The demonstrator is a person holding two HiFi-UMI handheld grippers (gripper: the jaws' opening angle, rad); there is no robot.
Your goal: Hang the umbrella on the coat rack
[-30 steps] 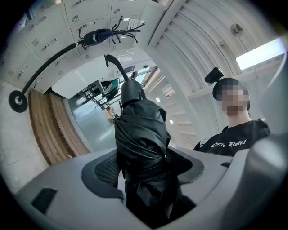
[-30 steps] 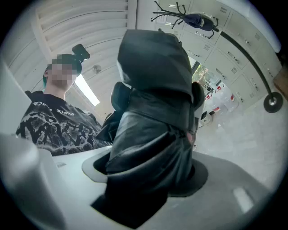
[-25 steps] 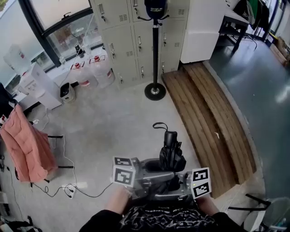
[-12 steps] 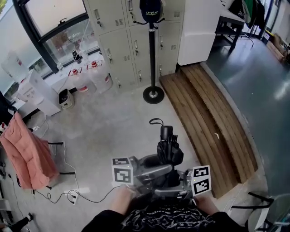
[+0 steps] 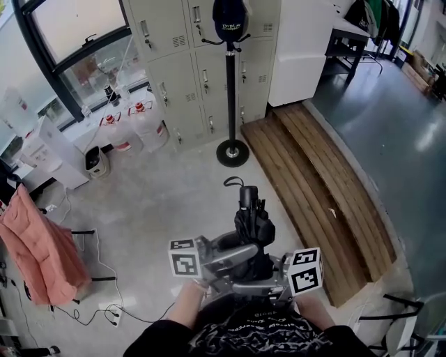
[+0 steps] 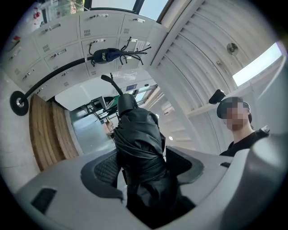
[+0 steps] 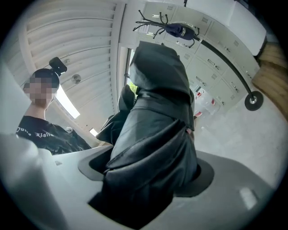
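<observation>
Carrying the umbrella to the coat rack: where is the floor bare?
Bare grey concrete floor runs from the folded black umbrella to the black coat rack, bordered right by the slatted wooden platform. Crowded left: clear water jugs, pink cloth, cables.

White lettering stands on the dark blue fabric item atop the black metal coat rack, too small to read. White gothic print on the person's black T-shirt is not legible. Black-and-white square code markers, without letters, cover the left white cube and the right white cube.
</observation>
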